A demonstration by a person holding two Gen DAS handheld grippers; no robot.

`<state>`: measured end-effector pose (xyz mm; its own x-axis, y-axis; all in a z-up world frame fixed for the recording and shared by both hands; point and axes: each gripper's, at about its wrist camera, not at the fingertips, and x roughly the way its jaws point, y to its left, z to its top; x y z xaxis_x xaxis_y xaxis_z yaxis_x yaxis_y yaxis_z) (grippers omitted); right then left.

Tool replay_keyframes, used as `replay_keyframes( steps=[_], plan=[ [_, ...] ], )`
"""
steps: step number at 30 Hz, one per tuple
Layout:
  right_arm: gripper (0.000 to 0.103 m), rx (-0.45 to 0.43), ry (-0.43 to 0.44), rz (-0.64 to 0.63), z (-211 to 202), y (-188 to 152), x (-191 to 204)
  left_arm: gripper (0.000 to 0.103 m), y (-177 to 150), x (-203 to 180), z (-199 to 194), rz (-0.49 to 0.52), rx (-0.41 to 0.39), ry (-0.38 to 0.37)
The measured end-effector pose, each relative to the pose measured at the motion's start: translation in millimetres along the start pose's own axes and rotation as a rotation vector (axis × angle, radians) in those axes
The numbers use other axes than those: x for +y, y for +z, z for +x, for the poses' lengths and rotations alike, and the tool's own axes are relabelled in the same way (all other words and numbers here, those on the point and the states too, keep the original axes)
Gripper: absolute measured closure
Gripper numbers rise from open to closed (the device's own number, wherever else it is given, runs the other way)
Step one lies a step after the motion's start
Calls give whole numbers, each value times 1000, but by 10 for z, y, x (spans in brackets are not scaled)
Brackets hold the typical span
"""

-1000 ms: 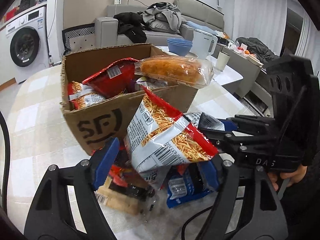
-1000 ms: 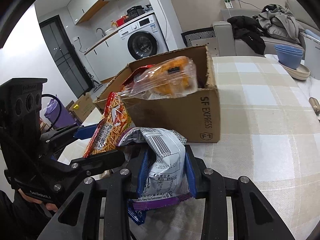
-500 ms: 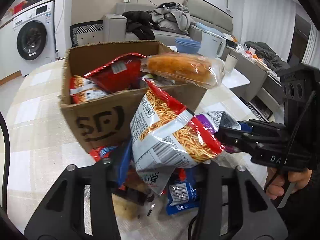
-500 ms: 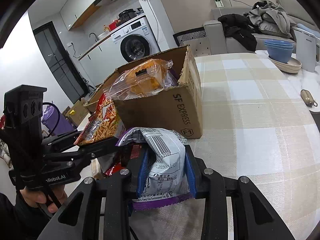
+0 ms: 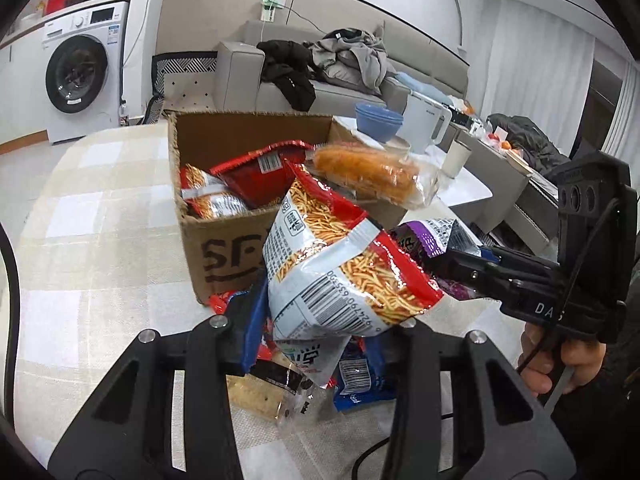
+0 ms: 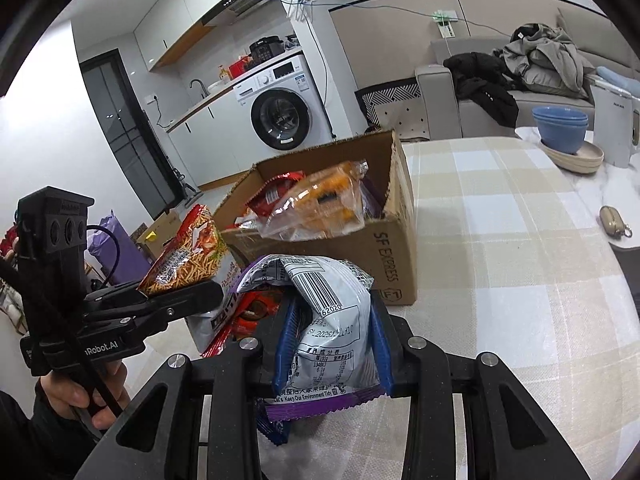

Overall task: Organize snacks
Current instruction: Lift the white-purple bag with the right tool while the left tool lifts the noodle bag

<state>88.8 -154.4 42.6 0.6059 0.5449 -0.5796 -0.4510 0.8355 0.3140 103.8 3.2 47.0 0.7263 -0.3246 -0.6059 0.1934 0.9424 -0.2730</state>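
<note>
My left gripper (image 5: 320, 320) is shut on a red and silver bag of noodle-stick snack (image 5: 340, 268) and holds it lifted in front of the cardboard box (image 5: 224, 248). My right gripper (image 6: 332, 340) is shut on a silver and purple snack bag (image 6: 328, 312), also off the table. The box (image 6: 392, 256) holds several snack bags, with a bread in clear wrap (image 5: 368, 168) lying across its top. Each gripper shows in the other's view, the left (image 6: 180, 300) and the right (image 5: 472, 264). More snack packets (image 5: 304, 384) lie on the table below.
The table has a beige checked cloth (image 6: 500, 240). Blue bowls (image 6: 560, 128) and a white kettle (image 6: 612, 120) stand at its far end. A small pouch (image 6: 612, 220) lies at the right edge. A sofa and a washing machine stand beyond.
My left gripper closed on the noodle-stick bag and lifted it. Both grippers rose, so I now look down into the box. The right gripper kept its bag.
</note>
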Motion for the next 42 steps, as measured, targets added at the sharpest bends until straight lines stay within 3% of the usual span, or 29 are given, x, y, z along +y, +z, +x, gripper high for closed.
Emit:
replay_keyframes(
  steps=[22, 42],
  plan=[
    [69, -58, 28, -107, -21, 338, 266, 65, 241, 114, -736, -27, -111, 10],
    [69, -120, 48, -126, 42, 608, 333, 65, 651, -160, -1118, 10, -196, -9]
  ],
)
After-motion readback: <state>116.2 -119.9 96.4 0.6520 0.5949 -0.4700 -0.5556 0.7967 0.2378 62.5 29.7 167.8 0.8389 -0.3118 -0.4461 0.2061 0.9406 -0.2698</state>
